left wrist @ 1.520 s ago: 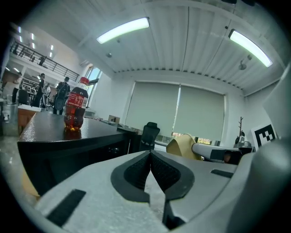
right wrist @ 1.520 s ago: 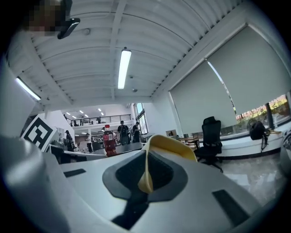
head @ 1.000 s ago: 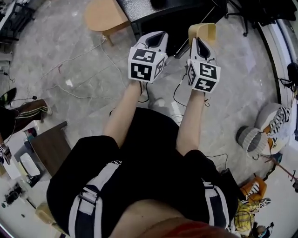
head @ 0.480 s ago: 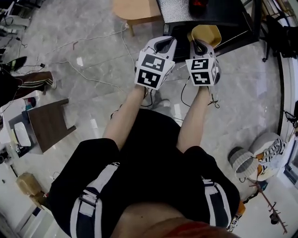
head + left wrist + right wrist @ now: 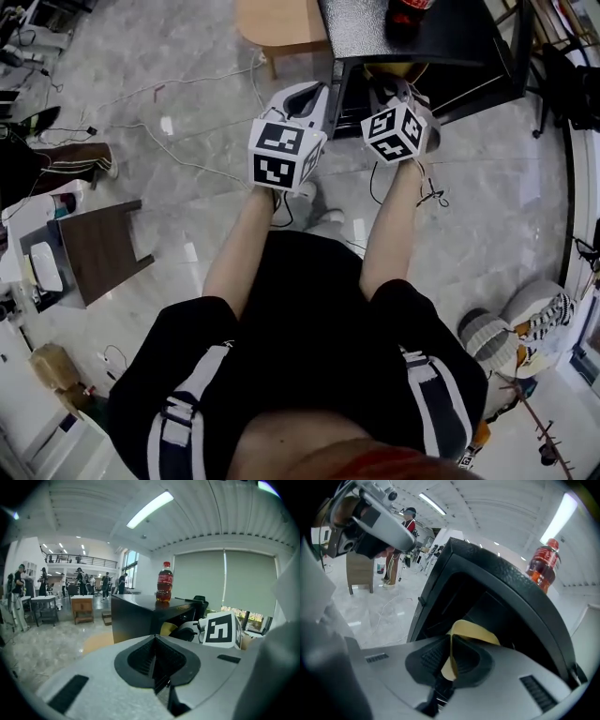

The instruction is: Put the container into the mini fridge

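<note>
The black mini fridge (image 5: 422, 37) stands in front of me with its dark inside (image 5: 487, 597) open toward my right gripper. My right gripper (image 5: 450, 644) is shut on the rim of a thin yellow container (image 5: 471, 632), held at the fridge's opening. In the head view the fridge's top edge mostly hides the container (image 5: 382, 71), just ahead of the right gripper (image 5: 398, 92). My left gripper (image 5: 305, 94) is beside it, outside the fridge, shut with nothing in it (image 5: 154, 660). The left gripper view also shows the container (image 5: 166, 629) and the fridge (image 5: 136, 616).
A red soda bottle (image 5: 408, 11) stands on top of the fridge. A round wooden stool (image 5: 277, 23) is left of the fridge. Cables (image 5: 187, 141) run over the marble floor. A low dark table (image 5: 98, 248) sits at the left, and bags and shoes (image 5: 525, 323) at the right.
Both grippers have moved forward toward the fridge. The yellow container, fully visible before, now sits mostly under the fridge's top edge.
</note>
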Available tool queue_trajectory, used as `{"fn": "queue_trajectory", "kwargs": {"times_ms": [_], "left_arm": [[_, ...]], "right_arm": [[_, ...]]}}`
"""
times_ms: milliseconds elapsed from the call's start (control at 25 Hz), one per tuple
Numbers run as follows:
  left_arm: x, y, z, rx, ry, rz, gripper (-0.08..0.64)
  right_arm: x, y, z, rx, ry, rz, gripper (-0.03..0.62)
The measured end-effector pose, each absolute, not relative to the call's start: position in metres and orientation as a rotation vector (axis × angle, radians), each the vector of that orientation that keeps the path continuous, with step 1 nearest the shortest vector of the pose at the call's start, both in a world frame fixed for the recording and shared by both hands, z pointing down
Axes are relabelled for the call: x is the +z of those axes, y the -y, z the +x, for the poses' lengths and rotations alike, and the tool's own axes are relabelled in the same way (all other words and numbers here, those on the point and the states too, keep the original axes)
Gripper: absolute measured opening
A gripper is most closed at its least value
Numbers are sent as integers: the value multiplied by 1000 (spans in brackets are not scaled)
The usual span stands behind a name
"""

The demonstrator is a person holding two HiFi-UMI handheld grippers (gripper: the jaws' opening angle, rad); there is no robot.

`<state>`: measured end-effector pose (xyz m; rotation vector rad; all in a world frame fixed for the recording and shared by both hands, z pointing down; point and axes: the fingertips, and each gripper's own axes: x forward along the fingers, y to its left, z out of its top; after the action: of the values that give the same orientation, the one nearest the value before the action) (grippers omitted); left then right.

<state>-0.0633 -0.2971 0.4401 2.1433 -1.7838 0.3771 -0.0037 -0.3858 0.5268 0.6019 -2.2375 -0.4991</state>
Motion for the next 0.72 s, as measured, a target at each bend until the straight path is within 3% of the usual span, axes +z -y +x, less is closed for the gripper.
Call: {"fn": "queue_trajectory", "kwargs": {"times_ms": [160, 280, 400, 520, 720], "left_arm": [[436, 297, -61, 400, 1777, 2159, 9], [436, 301, -55, 449, 1776, 2188, 9], [436, 306, -40, 436, 1730, 2226, 9], [433, 314, -19, 410, 1659, 2290, 9], [427, 322, 26, 359, 1528, 2416, 9]], "right_arm": [[529, 387, -5, -438, 2304, 635, 27], [517, 386, -3, -393, 2371, 691, 115], [500, 384, 13, -353, 2423, 811, 106], [486, 375, 42, -222, 2503, 993, 40], [468, 367, 112, 26, 2608, 1323, 21]]}}
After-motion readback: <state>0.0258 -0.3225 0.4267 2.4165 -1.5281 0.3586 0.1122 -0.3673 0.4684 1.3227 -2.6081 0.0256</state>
